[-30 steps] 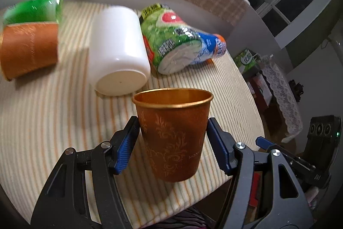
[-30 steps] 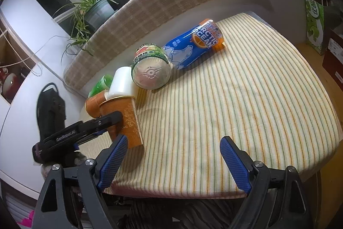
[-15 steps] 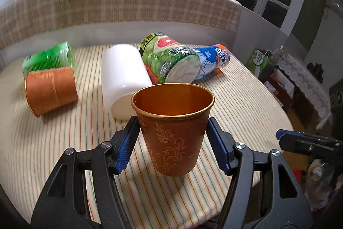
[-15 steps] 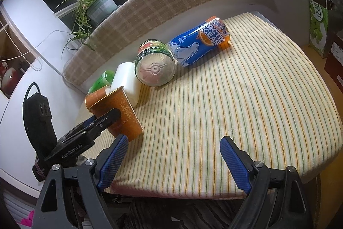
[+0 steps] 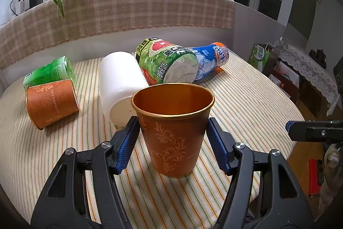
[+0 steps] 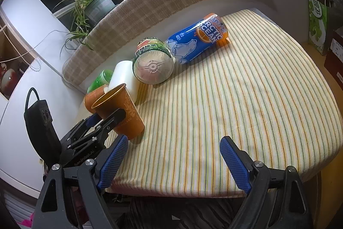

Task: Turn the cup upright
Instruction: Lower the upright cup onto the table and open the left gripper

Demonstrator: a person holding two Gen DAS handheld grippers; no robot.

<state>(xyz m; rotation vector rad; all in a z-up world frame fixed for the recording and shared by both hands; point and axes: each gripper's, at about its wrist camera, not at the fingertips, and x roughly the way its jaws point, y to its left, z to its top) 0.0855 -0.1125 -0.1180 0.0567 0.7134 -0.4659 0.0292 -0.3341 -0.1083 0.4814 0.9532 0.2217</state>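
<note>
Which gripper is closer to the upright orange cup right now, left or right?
Left. The left gripper straddles the upright orange cup, one finger on each side. The right gripper hangs open over the striped tablecloth, off to the cup's side.

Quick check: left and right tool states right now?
Left tool: closed on the upright orange paper cup with gold rim.
Right tool: open, holding nothing.

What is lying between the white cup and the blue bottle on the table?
A green-labelled bottle lies on its side between the white cup and the blue bottle, its base facing the cameras. Both wrist views show it.
</note>
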